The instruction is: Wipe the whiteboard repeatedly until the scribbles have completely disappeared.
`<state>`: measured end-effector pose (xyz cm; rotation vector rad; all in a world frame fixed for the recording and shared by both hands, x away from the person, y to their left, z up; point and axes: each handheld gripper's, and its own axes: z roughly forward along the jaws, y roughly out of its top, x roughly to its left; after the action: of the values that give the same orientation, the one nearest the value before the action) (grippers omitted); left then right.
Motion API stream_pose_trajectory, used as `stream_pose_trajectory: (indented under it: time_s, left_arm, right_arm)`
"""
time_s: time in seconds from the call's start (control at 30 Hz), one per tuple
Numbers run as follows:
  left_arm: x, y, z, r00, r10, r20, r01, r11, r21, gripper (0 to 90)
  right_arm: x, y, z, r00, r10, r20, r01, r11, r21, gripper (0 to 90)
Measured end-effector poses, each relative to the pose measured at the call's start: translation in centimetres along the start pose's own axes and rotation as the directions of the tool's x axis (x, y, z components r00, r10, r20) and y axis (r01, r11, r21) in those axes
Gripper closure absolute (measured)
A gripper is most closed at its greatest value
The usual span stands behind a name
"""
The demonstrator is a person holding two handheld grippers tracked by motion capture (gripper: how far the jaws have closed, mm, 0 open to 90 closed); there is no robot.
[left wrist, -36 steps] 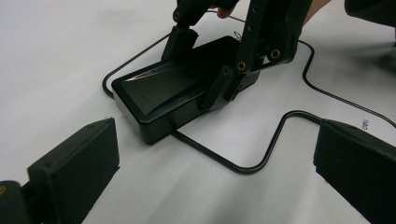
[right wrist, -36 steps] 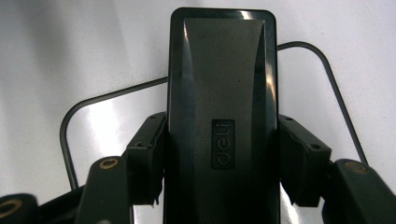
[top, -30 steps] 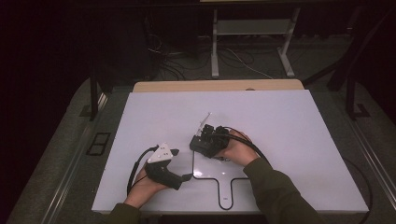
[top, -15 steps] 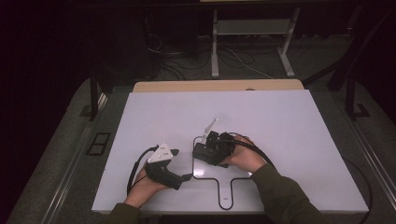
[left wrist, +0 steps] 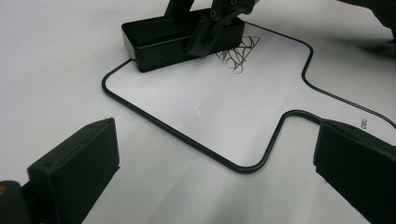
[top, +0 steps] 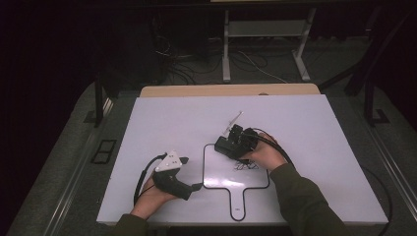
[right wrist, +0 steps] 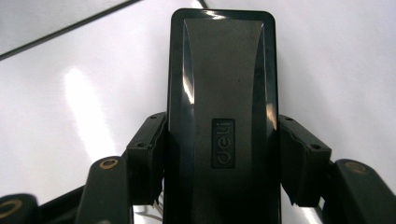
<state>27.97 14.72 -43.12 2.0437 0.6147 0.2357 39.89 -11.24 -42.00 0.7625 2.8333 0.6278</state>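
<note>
A small handled whiteboard (top: 216,173) with a black rim lies flat on the white table, with a black scribble (top: 246,166) on it. My right gripper (top: 235,140) is shut on a black eraser (top: 226,146) that rests on the board's far left corner, just beside the scribble. In the right gripper view the eraser (right wrist: 222,93) sits lengthwise between the two pads of the right gripper (right wrist: 223,144). My left gripper (top: 192,173) lies open on the table left of the board. The left gripper view shows its open jaws (left wrist: 215,158), the eraser (left wrist: 159,39) and the scribble (left wrist: 238,53) ahead.
The white tabletop (top: 305,123) extends well beyond the board on all sides, with a wooden strip (top: 226,90) at its far edge. Beyond it are a metal stand (top: 265,44) and floor cables. Gripper cables trail by both hands.
My right gripper carried the eraser a little to the right and nearer me, then back toward the board's far edge. The left gripper stayed still.
</note>
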Motion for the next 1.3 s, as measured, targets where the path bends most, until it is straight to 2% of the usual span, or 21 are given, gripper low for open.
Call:
stream_pose_trajectory:
  time_s: [0.03,0.3,0.43,0.5,0.6,0.7,0.77,0.83,0.87,0.93,1.0,1.07,1.1,1.3]
  left_arm:
    - [0.0,0.0,0.0,1.0,0.0,0.0,0.0,1.0,0.0,0.0]
    - [0.0,0.0,0.1,1.0,-0.002,0.002,0.002,1.0,0.004,0.0]
    - [-0.1,0.0,0.1,1.0,0.002,0.001,-0.002,1.0,0.005,0.0]
    - [-0.1,0.0,0.1,1.0,0.001,0.001,-0.001,1.0,0.003,0.0]
    - [-0.1,0.0,0.0,1.0,0.0,0.0,0.0,1.0,0.002,0.0]
    - [-0.1,0.0,0.1,1.0,0.001,0.002,-0.001,1.0,0.003,0.0]
    - [-0.1,0.0,0.1,1.0,-0.001,0.002,0.001,1.0,0.002,0.0]
    - [-0.1,0.0,0.1,1.0,0.003,0.002,-0.003,1.0,0.005,0.0]
    - [-0.1,0.0,0.1,1.0,0.004,0.002,-0.004,1.0,0.005,0.0]
    - [-0.1,0.0,0.1,1.0,0.003,0.003,-0.003,1.0,0.005,0.0]
    - [0.0,0.0,0.1,1.0,0.001,0.002,-0.001,1.0,0.005,0.0]
    - [0.0,0.0,0.1,1.0,0.001,0.003,-0.001,1.0,0.005,0.0]
    - [-0.1,0.0,0.1,1.0,0.0,0.003,0.0,1.0,0.005,0.0]
    - [-0.1,0.0,0.1,1.0,0.003,0.0,-0.003,1.0,0.009,0.0]
  right_arm:
    - [0.0,-0.1,0.0,0.9998,-0.017,0.012,0.017,1.0,0.005,39.0]
    - [3.0,-0.6,-0.4,0.995,-0.09,-0.043,0.09,0.996,-0.003,39.0]
    - [4.5,-0.8,-0.6,0.9884,-0.135,-0.069,0.135,0.991,-0.007,38.9]
    - [5.0,-0.9,-0.6,0.987,-0.143,-0.073,0.143,0.99,-0.008,38.9]
    - [4.3,-1.0,-0.6,0.9892,-0.128,-0.072,0.127,0.992,-0.015,39.0]
    - [3.0,-1.2,-0.6,0.9945,-0.088,-0.057,0.087,0.996,-0.019,39.0]
    - [2.0,-1.5,-0.6,0.9976,-0.044,-0.054,0.043,0.999,-0.023,39.0]
    - [0.9,-1.8,-0.7,0.9994,-0.014,-0.033,0.014,1.0,-0.023,39.0]
    - [0.4,-1.9,-0.8,0.9994,0.001,-0.034,-0.002,1.0,-0.025,39.0]
    - [-0.5,-2.2,-0.9,0.9999,0.016,-0.003,-0.016,1.0,-0.018,39.0]
    - [-1.0,-2.4,-0.9,0.9994,0.034,-0.01,-0.034,0.999,-0.02,39.0]
    - [-0.5,-2.3,-1.0,0.9996,0.029,-0.005,-0.029,1.0,-0.011,39.0]
    - [-0.2,-2.3,-1.0,0.9999,0.007,-0.011,-0.008,1.0,-0.007,39.0]
    - [3.1,-2.0,-1.0,0.9939,-0.081,-0.075,0.08,0.997,-0.015,39.0]
